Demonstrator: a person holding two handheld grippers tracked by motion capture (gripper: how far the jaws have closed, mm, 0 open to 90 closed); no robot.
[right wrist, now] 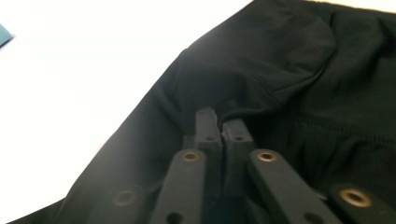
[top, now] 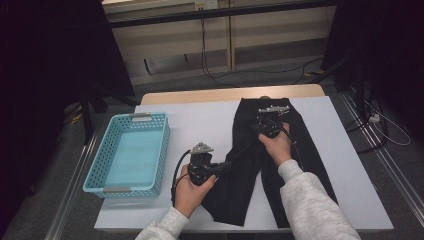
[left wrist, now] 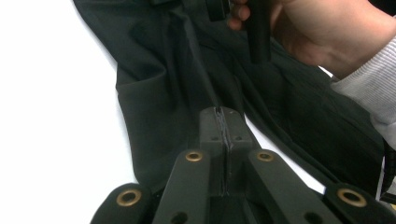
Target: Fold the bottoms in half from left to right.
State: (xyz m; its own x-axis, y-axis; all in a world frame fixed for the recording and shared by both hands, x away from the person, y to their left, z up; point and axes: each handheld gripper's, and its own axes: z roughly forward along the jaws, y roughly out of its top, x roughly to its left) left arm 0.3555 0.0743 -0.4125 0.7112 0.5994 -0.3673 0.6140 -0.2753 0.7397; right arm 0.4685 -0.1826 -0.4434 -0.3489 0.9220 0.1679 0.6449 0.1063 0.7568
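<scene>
The black trousers (top: 272, 165) lie mostly flat on the table (top: 200, 125), with the left gripper (top: 220, 167) and the right gripper (top: 265, 131) each pinching a fold of fabric in closed jaws, so folding seems only begun, and the blue basket (top: 107, 189) waits beside them.

trousers (right wrist: 289, 93) waistband: cut off by frame top, beyond right gripper (right wrist: 219, 122) tips
fabric under its tips: blurred, pinch unclear
basket (right wrist: 3, 33): only a corner, far left
</scene>
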